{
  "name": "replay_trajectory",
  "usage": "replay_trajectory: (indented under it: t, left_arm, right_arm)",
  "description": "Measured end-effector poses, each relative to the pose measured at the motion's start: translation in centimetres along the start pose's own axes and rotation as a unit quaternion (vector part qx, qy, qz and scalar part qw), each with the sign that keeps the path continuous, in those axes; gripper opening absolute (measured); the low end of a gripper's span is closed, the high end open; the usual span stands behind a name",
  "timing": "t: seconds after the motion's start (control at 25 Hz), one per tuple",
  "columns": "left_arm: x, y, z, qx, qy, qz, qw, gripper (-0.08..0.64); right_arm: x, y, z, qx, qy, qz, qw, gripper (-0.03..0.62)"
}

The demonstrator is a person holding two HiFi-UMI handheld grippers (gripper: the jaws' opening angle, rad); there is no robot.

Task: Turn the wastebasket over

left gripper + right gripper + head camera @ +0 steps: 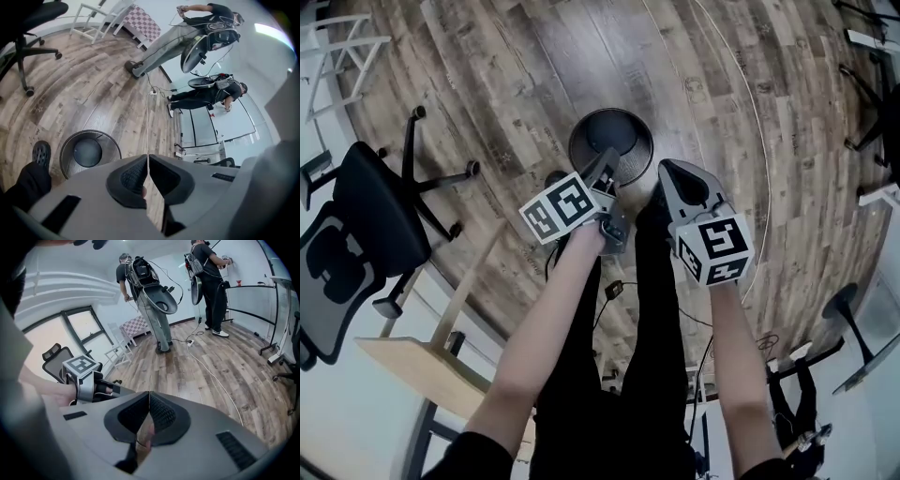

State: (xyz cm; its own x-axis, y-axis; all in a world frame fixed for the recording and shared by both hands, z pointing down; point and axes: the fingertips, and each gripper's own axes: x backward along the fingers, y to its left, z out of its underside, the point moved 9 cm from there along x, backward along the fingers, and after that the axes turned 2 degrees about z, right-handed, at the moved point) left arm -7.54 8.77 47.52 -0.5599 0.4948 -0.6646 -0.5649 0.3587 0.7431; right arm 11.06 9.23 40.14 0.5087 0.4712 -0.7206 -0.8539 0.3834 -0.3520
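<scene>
1. The room is bright and evenly lit. In the head view the wooden floor (525, 75) carries only weak, soft shadows.
2. The inside of the wastebasket (610, 141) stays dark.
3. In the left gripper view a pale glare sits at the upper right.
4. In the right gripper view the window (86, 326) is washed out.
5. All views bend strongly at the edges, and the two gripper views have dark corners.
6. The near bodies of the left gripper (148, 159) and the right gripper (149, 397) look soft.

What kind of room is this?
Likely an office or lab workspace: a black office chair and a wastebasket on wood-look flooring, plus people wearing backpack rigs.
</scene>
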Motion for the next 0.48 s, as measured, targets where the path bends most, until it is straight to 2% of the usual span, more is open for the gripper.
replay_trajectory:
  t: [0.32,0.36,0.4,0.44,0.48]
  left_arm:
    - [-3.7,4.4,-0.8,0.057,-0.025,-0.002,0.9981,0.023]
    - [-4.3,4.8,-0.9,0.062,-0.026,-0.001,0.9977,0.037]
    - [-4.8,5.1,-1.0,0.067,-0.026,0.001,0.9974,0.096]
    - [-5.3,5.5,-0.9,0.072,-0.025,0.001,0.9971,0.123]
    - [-5.7,5.8,-0.9,0.076,-0.024,0.001,0.9969,0.123]
  right_arm:
    - [-4.1,-2.2,1.8,0.045,0.03,-0.025,0.998,0.032]
    - [-4.6,-2.5,1.7,0.053,0.032,-0.028,0.998,0.032]
    - [-5.0,-2.8,1.7,0.061,0.034,-0.031,0.997,0.032]
    - [-5.4,-3.0,1.7,0.069,0.036,-0.033,0.996,0.032]
    - [-5.7,-3.1,1.7,0.075,0.039,-0.035,0.996,0.032]
